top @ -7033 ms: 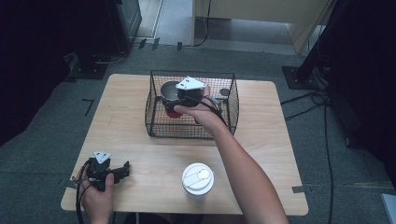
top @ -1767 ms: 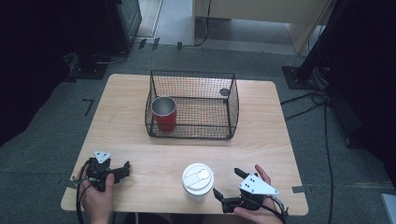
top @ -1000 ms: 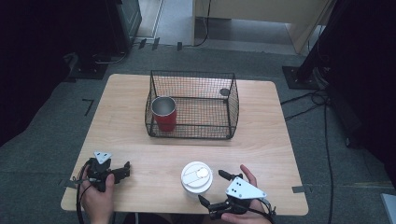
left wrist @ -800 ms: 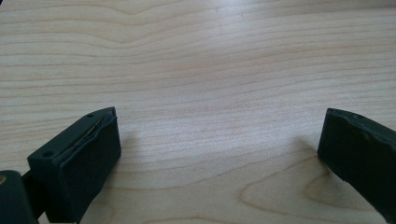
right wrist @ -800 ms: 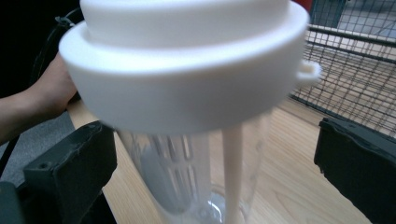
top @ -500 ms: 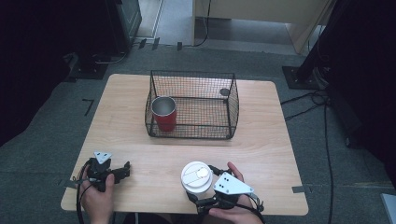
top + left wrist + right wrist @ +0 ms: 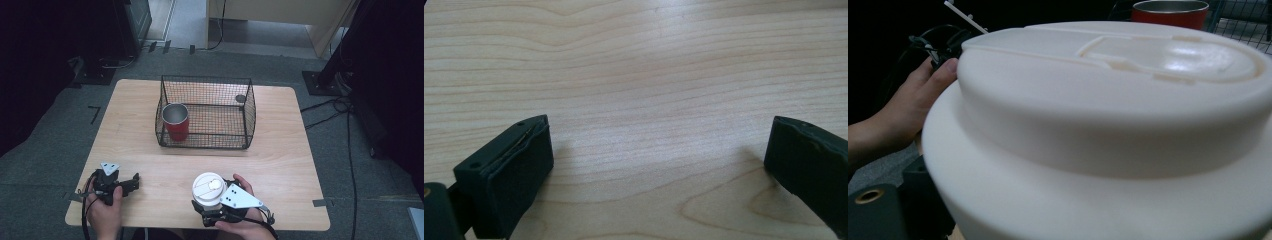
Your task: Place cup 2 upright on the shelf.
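Wooden surface (image 7: 280, 150) under both hands: at the left, the left gripper (image 7: 117, 184) rests idle, jaws wide over bare grain. Right of it, the right gripper (image 7: 220, 212) sits against the white-lidded paper cup (image 7: 208, 189) near the front edge; whether its jaws have clamped, I cannot tell. Grasping seems underway; next probably lift toward the black wire basket (image 7: 248, 107) holding the red metal cup (image 7: 175, 121).

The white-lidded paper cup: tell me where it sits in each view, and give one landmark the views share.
High view: the white-lidded paper cup stands near the table's front edge, at the right gripper.
Left gripper view: bare wood tabletop between its open jaws; no cup here.
Right gripper view: the cup's lid looms close, across most of the picture.
Shared landmark: the red metal cup in the wire basket, at top right of the right gripper view.
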